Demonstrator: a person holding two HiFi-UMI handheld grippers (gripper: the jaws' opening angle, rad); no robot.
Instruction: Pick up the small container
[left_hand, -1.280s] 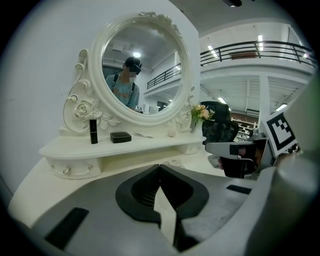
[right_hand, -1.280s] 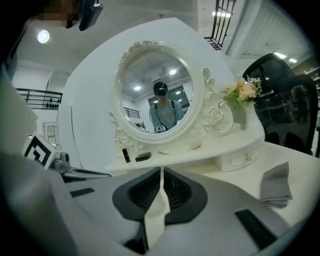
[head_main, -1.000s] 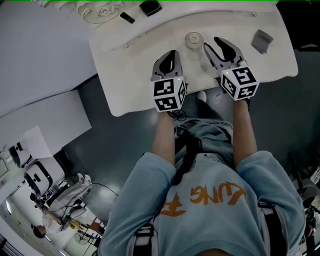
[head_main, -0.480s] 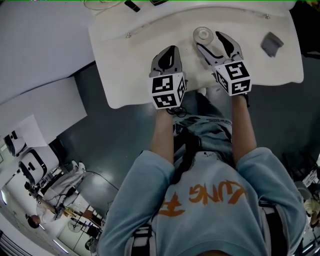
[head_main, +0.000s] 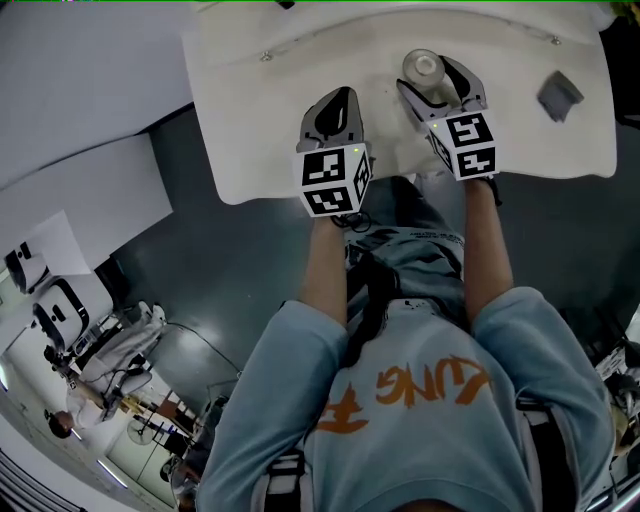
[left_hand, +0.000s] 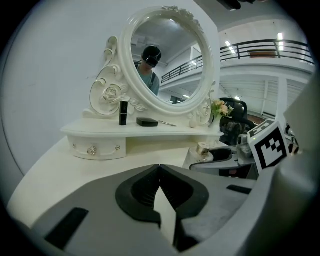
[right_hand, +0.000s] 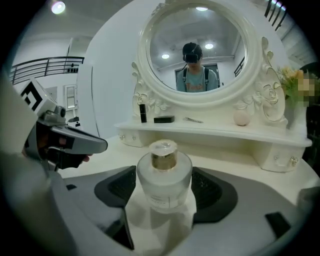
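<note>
The small container (right_hand: 164, 172), a frosted round bottle with a gold collar and clear cap, stands upright on the white vanity table (head_main: 260, 150). My right gripper (right_hand: 164, 194) reaches around it with its jaws opening; a dark pad stands on each side of the bottle and neither visibly presses on it. In the head view the container (head_main: 422, 67) sits between the right gripper (head_main: 430, 75) fingers. My left gripper (head_main: 338, 100) rests to the left, shut and empty, its pads (left_hand: 150, 192) meeting. The left gripper view shows the container (left_hand: 204, 149) at its right.
An ornate oval mirror (right_hand: 197, 50) rises behind a raised shelf (right_hand: 210, 132) with small drawers. On the shelf lie a black lipstick (right_hand: 143, 114), a black compact (right_hand: 164, 119) and a pale egg-shaped thing (right_hand: 242, 117). A grey object (head_main: 558, 95) lies on the table's right side.
My right gripper has moved forward and left so that the container now stands between its jaws, which have spread wider. The left gripper has stayed in place.
</note>
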